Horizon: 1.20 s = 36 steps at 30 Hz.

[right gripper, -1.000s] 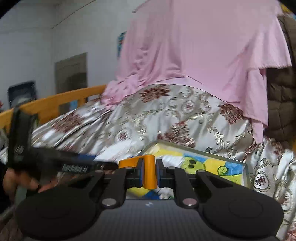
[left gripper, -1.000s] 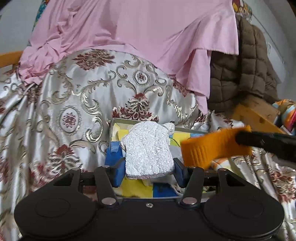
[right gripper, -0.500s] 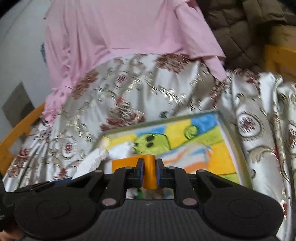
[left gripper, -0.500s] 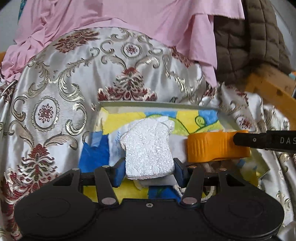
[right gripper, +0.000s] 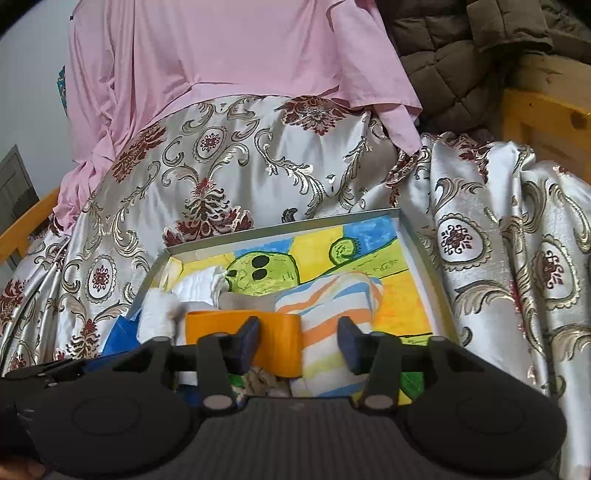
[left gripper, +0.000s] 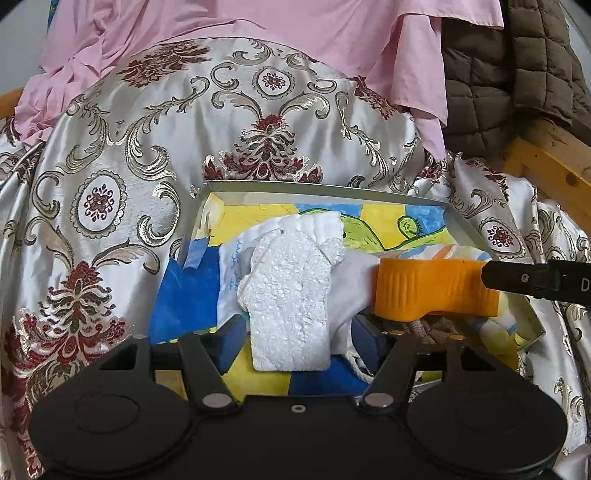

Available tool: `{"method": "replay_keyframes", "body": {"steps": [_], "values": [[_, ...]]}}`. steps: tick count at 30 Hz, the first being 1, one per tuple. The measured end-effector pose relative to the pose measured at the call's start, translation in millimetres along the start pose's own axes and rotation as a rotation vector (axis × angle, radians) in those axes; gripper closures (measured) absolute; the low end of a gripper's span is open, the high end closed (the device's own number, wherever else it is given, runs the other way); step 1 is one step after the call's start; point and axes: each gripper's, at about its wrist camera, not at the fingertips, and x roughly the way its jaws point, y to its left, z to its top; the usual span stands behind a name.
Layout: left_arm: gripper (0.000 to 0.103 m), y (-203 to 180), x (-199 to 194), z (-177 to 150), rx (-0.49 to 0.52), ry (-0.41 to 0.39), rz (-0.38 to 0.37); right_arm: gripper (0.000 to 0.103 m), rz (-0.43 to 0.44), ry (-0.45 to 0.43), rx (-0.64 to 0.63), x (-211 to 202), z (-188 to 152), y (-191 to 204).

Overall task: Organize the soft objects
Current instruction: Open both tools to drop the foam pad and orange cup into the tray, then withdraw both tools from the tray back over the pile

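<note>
A shallow grey tray (left gripper: pixel 325 189) with a colourful drawing on its floor lies on the satin bedspread; it also shows in the right wrist view (right gripper: pixel 417 236). My left gripper (left gripper: pixel 295 341) has its jaws spread, and the white foam block (left gripper: pixel 288 295) stands between them over the tray, with gaps at both fingers. My right gripper (right gripper: pixel 297 345) is open; the orange rubbery piece (right gripper: pixel 258 339) lies against its left finger, over a striped cloth (right gripper: pixel 332 306). The orange piece (left gripper: pixel 436 291) shows in the left wrist view with the right gripper's black body behind it. White cloths (right gripper: pixel 192 295) lie in the tray.
A gold and red patterned satin bedspread (left gripper: pixel 110 192) covers the bed. A pink sheet (left gripper: pixel 258 22) hangs behind it. A brown quilted jacket (left gripper: pixel 517 74) lies at the right over a wooden frame (left gripper: pixel 554 162). Rope (left gripper: pixel 413 326) lies in the tray.
Both grippers have opened. The right one let go of the orange piece over the tray, and the left jaws have parted from the foam block. Both views came closer to the tray.
</note>
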Motion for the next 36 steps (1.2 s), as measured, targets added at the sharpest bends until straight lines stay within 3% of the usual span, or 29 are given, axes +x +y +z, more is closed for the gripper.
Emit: {"method": "replay_keyframes", "body": {"steps": [6, 17, 25, 31, 36], "values": [[0.023, -2.7, -29.9, 0.2, -0.002, -0.076, 0.004, 0.031, -0.006, -0.044, -0.015, -22.7, -0.3, 1.4], [0.003, 6.0, -123.5, -9.3, -0.033, -0.257, -0.016, 0.008, -0.057, -0.274, -0.105, -107.8, -15.4, 18.7], [0.001, 12.8, -194.0, -39.6, -0.059, -0.369, -0.012, 0.0, -0.096, -0.406, -0.155, -175.2, -49.4, 37.8], [0.001, 16.3, -230.2, -76.6, -0.046, -0.397, -0.009, 0.0, -0.091, -0.398, -0.185, -208.1, -87.9, 51.2], [0.001, 20.9, -245.7, -113.2, -0.031, -0.37, -0.039, 0.0, -0.125, -0.391, -0.171, -228.0, -126.3, 52.5]]}}
